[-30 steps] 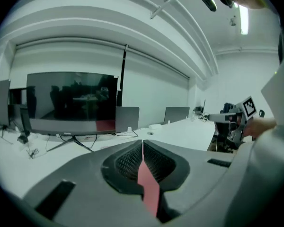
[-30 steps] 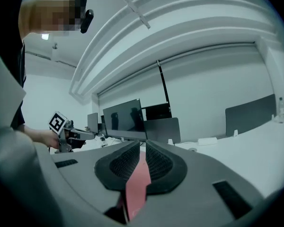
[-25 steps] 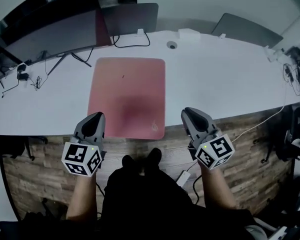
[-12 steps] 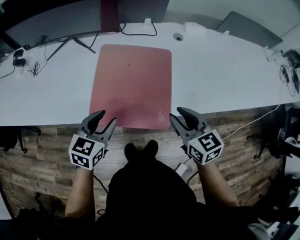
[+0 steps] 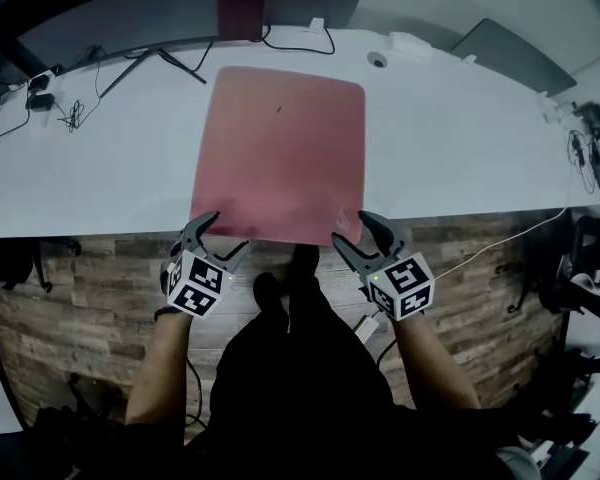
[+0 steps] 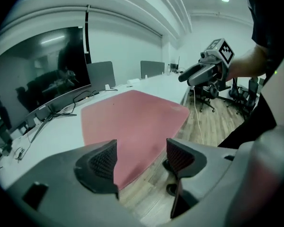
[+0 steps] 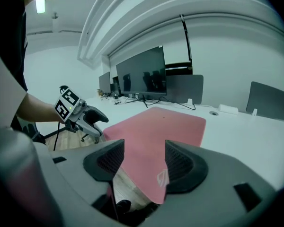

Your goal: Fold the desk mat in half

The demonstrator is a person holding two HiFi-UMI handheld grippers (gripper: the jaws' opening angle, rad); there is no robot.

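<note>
Head view: a flat pink rectangular desk mat (image 5: 280, 153) is seen spread open on the long white bench (image 5: 460, 148), its near edge lying right at the bench's front rim and, it seems, a shade past it.
Left tool (image 5: 225, 236): it is held just off the mat's near left corner, angled down at it.
Right tool (image 5: 360, 236): it is placed the same way at the near right corner, beside the small logo.
Left gripper view: the jaws are shown spread wide, having just been opening. The mat's near edge is framed in the gap ahead, yet nothing is pinched and no pad is laid on it.
Right gripper view: here too the jaws have just been opening and are set apart. The logo corner is lined up between them, close to one pad, but no grip is made.
Background: a dark curved monitor (image 5: 130, 38) and loose black cables (image 5: 70, 118) are seen at the far side, well apart from the tools.
Done so far: nothing of the fold itself. The mat is lying in one flat layer, with no crease started.
Step in hand: a pinch on the two near corners is judged to be the step in hand.
Left to do: both corners are to be taken, carried over to the far edge, and laid down matched.
</note>
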